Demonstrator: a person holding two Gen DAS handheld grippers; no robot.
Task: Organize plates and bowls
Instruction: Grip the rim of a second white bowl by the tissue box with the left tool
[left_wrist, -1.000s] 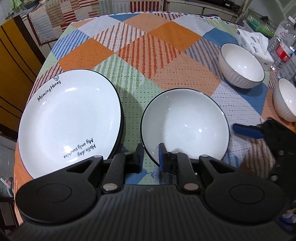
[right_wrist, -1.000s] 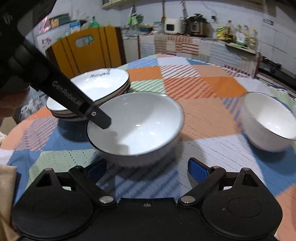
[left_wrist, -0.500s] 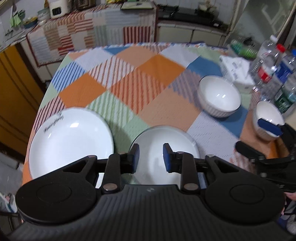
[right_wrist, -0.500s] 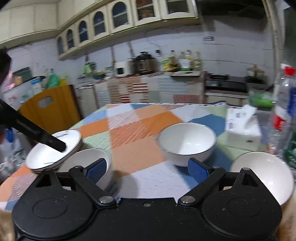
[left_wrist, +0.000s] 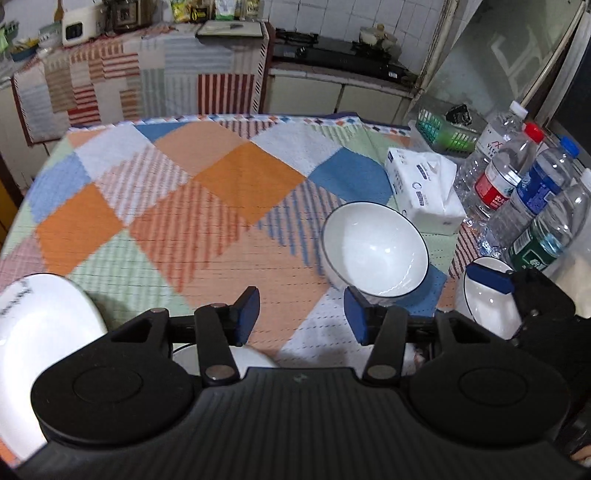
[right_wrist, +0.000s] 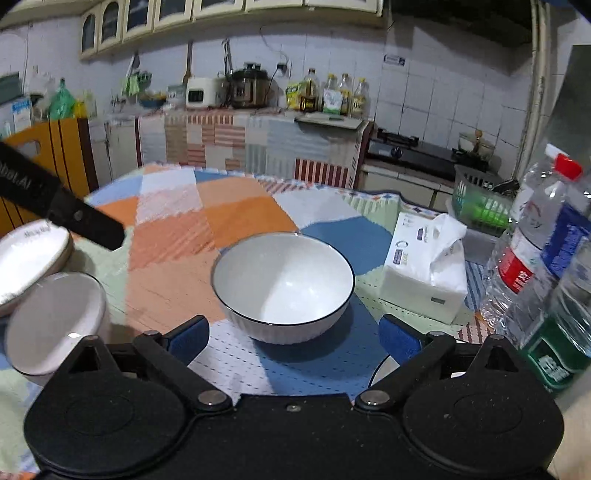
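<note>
round glossy white bowl (right_wrist: 282, 282), ribbed outside.

plate (left_wrist: 40, 354) cut off, tablecloth (left_wrist: 207, 206) blurred

— What's sitting behind the table (right_wrist: 177, 206)?

— A counter (right_wrist: 258, 122) is running along the tiled wall (right_wrist: 443, 96), draped in a striped cloth (left_wrist: 147, 81) — a cooker (right_wrist: 251, 90) and oil bottles (right_wrist: 332, 96) are standing on it.

— Above?

— Arched cabinets (right_wrist: 147, 18) are hanging overhead. A stove (left_wrist: 340, 55) is sitting at the right, and a yellow chair (right_wrist: 51, 147) is standing at the left.
</note>
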